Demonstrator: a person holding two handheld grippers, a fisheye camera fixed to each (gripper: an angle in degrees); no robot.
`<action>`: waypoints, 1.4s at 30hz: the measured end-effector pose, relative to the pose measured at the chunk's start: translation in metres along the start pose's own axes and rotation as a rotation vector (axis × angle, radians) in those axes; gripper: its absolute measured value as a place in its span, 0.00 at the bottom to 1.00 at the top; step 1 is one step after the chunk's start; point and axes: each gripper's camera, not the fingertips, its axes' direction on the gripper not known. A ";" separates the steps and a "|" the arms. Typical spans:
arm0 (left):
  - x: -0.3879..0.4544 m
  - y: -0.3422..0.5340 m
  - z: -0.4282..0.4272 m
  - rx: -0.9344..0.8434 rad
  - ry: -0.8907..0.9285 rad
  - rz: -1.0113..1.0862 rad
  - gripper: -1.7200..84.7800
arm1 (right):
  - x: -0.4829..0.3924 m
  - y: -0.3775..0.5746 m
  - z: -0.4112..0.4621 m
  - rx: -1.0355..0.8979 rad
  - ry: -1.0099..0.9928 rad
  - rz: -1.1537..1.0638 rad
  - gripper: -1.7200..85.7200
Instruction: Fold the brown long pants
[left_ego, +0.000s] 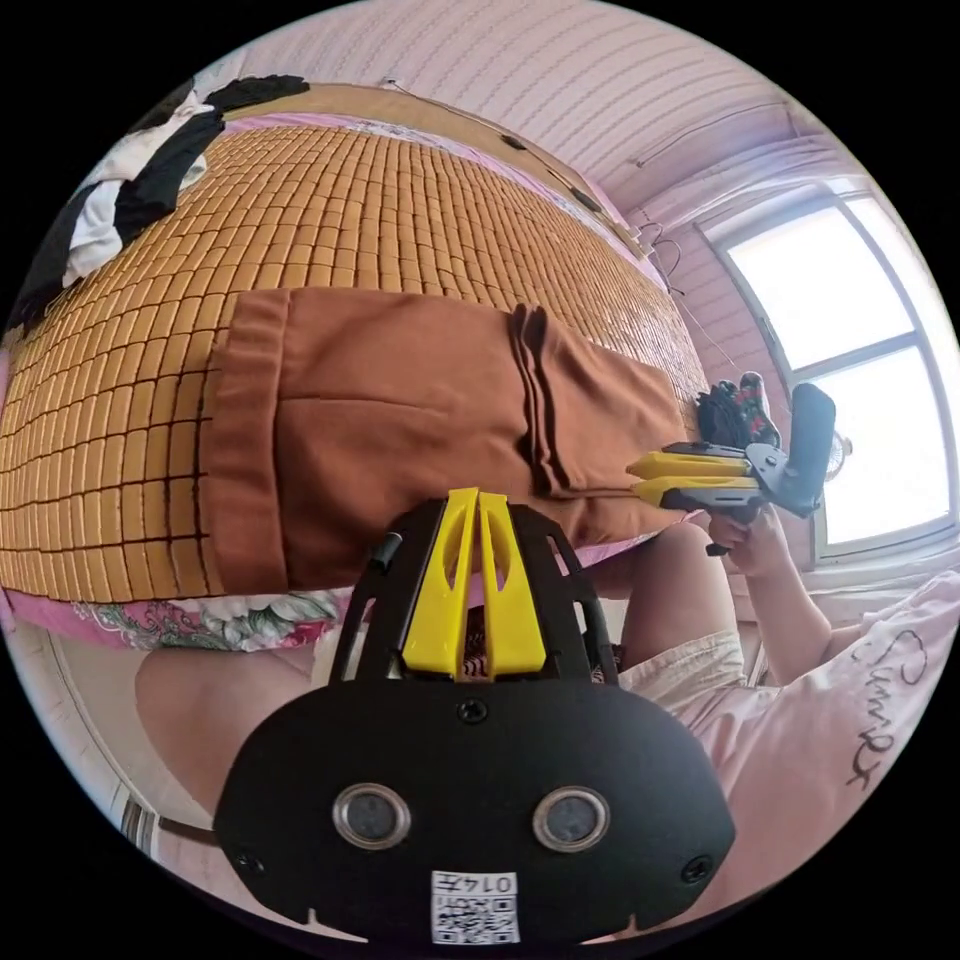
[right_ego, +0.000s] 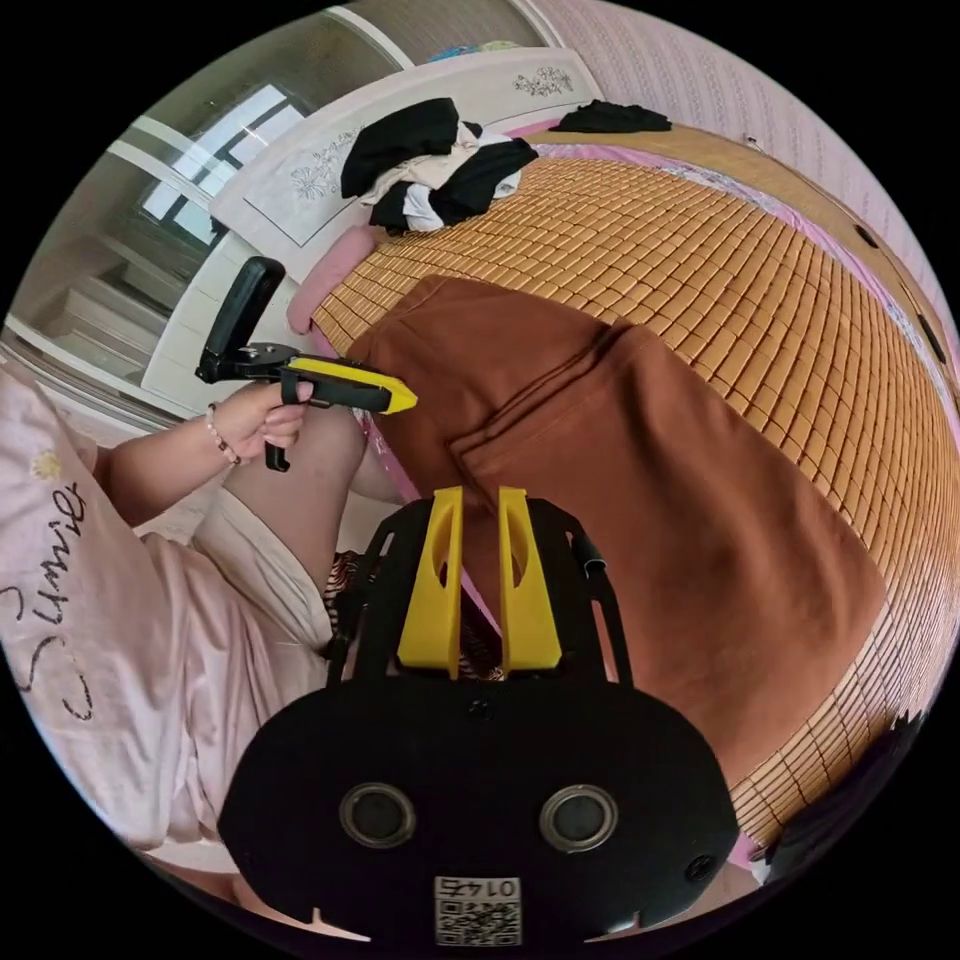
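Nearest the lens in the left gripper view: left tongs (left_ego: 477, 497), yellow jaws pressed almost together, gripping nothing, hanging just off the bed's near edge. Seen side-on in the right gripper view as well (right_ego: 405, 400), gripped by the left hand (right_ego: 255, 420), tip just beside one corner of the brown pants (right_ego: 640, 480), contact impossible to judge.

Next out, right tongs (right_ego: 480, 492), jaws a narrow slot apart, nothing between them. From the other view (left_ego: 636, 478), gripped by the right hand (left_ego: 755, 540), tips right at the pants' near edge (left_ego: 400, 420).

Beyond both, pants lying flat and folded on the bamboo mat (left_ego: 350, 200) of the bed, long axis running along the near edge, a wide stitched band at the end nearer the left tongs.

Farther off, on the mat's far end, a heap of black and white clothes (right_ego: 440, 170); past the right tongs, a bright window (left_ego: 850, 350).
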 end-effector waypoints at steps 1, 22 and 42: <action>-0.003 0.001 -0.002 0.008 0.001 -0.007 0.01 | -0.004 -0.002 0.005 0.034 0.020 0.007 0.11; 0.060 -0.044 0.039 -0.035 -0.034 0.227 0.07 | -0.030 -0.083 0.147 -0.094 0.152 -0.127 0.04; 0.111 -0.015 0.078 -0.120 -0.184 0.369 0.01 | 0.135 -0.207 0.165 -0.163 0.154 -0.164 0.05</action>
